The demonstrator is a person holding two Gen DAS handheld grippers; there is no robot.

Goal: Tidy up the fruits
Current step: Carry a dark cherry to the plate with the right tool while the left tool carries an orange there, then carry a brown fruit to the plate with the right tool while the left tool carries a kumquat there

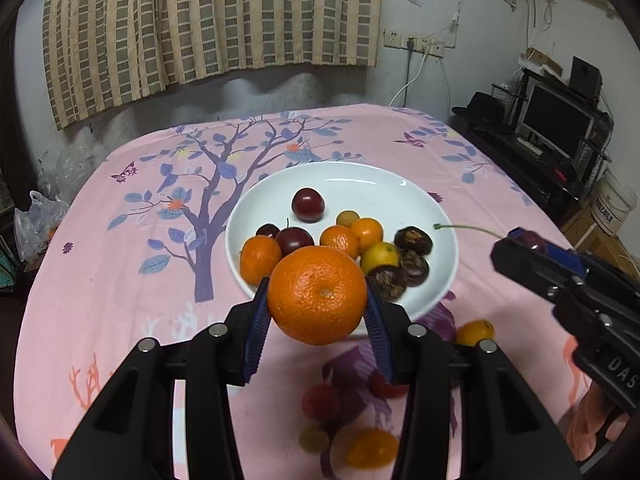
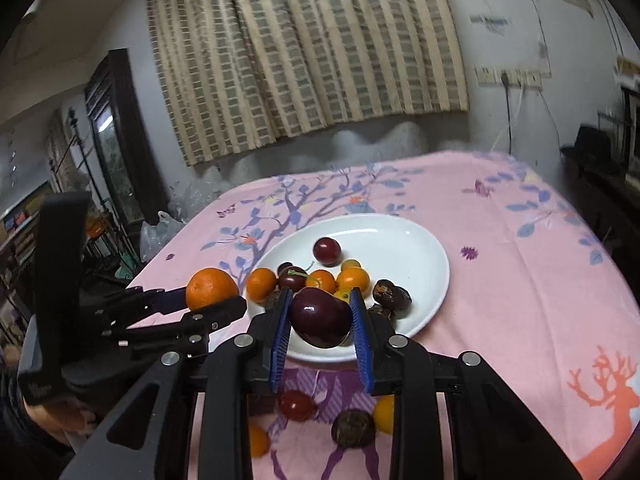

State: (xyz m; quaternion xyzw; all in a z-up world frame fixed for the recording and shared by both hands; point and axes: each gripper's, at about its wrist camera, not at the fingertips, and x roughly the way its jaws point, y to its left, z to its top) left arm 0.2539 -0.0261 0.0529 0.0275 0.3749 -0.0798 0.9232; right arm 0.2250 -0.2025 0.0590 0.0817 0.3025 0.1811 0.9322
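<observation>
Step in hand: transfer of two fruits to the round white ceramic plate (image 1: 416, 184). My left fingers (image 1: 318, 312) are clamped on a large round orange mandarin (image 1: 317, 294), held clear of the pink tree-printed cloth covering the worktop (image 1: 120, 280), just short of the plate's near rim. My right fingers (image 2: 322, 334) are clamped on a dark purple glossy plum (image 2: 320, 316) with a thin green stalk, also held off the cloth at the near rim. Both grips appear firm, with blue ribbed pads pressed against each fruit's sides. Next move, as I judge it: carry each fruit forward over the plate, lower it into a bare area, then release. The far half of the plate is free; the near half is crowded, so a low release is advisable to stop round fruit from rolling into the others. Plate contents: one dark red plum (image 1: 307, 205) set apart towards the centre, further dark plums, several small orange citrus fruits (image 1: 260, 260), one yellow fruit, and three dark brown wrinkled fruits (image 1: 413, 240) on the right. Remaining on the cloth below my fingers: red, orange, yellow and brown small fruits (image 2: 297, 405), still to be collected.
</observation>
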